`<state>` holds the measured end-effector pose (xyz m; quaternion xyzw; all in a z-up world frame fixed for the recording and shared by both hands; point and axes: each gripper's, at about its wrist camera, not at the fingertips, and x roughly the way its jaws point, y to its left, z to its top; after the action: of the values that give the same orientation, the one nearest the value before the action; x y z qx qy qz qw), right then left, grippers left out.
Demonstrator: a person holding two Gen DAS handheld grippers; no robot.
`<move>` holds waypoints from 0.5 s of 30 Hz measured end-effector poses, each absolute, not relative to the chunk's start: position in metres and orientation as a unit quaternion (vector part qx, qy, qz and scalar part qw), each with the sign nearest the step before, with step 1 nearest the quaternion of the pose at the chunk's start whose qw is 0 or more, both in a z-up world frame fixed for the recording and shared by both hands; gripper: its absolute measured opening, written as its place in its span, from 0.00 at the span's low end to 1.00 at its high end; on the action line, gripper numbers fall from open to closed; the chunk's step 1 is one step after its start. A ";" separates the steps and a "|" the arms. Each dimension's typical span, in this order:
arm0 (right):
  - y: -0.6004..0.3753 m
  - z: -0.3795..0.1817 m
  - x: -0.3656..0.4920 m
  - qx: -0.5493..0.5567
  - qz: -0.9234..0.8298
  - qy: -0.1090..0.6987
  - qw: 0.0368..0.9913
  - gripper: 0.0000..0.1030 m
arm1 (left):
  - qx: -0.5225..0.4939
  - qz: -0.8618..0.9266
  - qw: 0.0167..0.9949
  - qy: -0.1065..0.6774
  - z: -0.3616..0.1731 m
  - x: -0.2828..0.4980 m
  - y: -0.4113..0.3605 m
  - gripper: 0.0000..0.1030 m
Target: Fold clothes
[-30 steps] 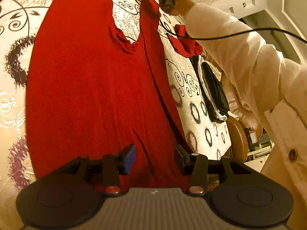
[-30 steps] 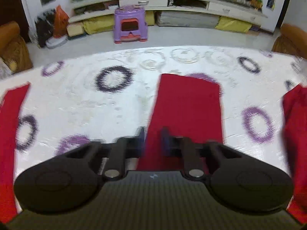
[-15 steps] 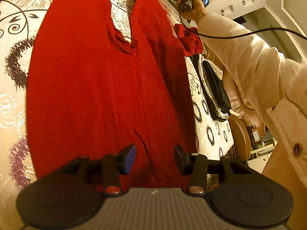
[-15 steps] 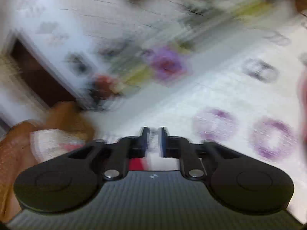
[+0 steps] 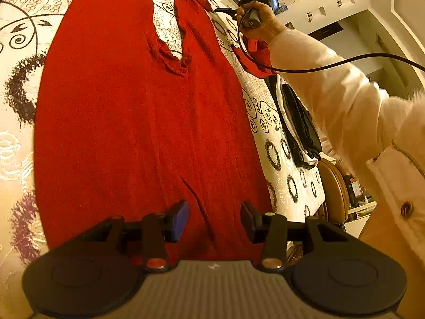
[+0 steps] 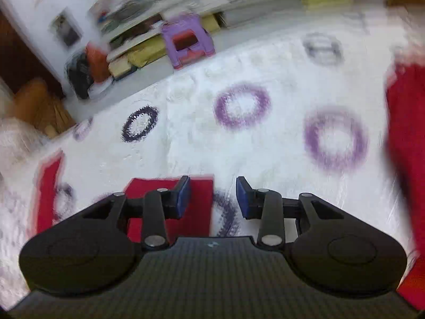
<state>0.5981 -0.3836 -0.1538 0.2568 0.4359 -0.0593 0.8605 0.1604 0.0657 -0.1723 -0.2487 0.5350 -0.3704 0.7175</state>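
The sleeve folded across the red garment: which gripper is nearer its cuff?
Right. The right gripper hovers just past the sleeve's cuff, jaws opening and empty; the left gripper is at the garment's opposite end.

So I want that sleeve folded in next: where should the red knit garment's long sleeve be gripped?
Grip the red knit garment's long sleeve at its cuff end, coming from the table's right edge; it lies flat and straight, clear of the body.

Left claw gapes empty; right claw opening.
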 end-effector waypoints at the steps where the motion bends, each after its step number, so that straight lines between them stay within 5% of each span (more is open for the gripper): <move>1: -0.387 -0.155 0.593 0.283 -0.055 0.435 0.853 0.42 | -0.248 -0.371 0.717 0.535 -0.172 0.161 0.066 0.48; 5: -0.377 -0.155 0.584 0.280 -0.041 0.457 0.843 0.42 | -0.243 -0.373 0.719 0.535 -0.172 0.161 0.066 0.48; 6: -0.370 -0.155 0.585 0.272 -0.036 0.465 0.842 0.38 | -0.243 -0.373 0.719 0.534 -0.172 0.161 0.066 0.48; 7: -0.364 -0.155 0.585 0.264 -0.032 0.472 0.840 0.17 | -0.242 -0.373 0.719 0.534 -0.172 0.161 0.066 0.48; 8: -0.359 -0.157 0.590 0.268 -0.019 0.486 0.832 0.10 | -0.243 -0.372 0.719 0.535 -0.172 0.161 0.066 0.48; 10: -0.351 -0.154 0.596 0.298 0.000 0.479 0.826 0.08 | -0.245 -0.372 0.718 0.535 -0.172 0.161 0.067 0.48; 14: -0.340 -0.126 0.605 0.396 0.103 0.345 0.845 0.13 | -0.249 -0.372 0.716 0.535 -0.172 0.161 0.068 0.48; 15: -0.336 -0.117 0.608 0.410 0.126 0.305 0.851 0.35 | -0.250 -0.372 0.716 0.536 -0.173 0.161 0.068 0.48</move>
<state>0.6076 -0.3364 -0.1169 0.4097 0.3047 0.1259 0.8506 0.1612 0.0682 -0.1726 -0.2504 0.5355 -0.3716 0.7159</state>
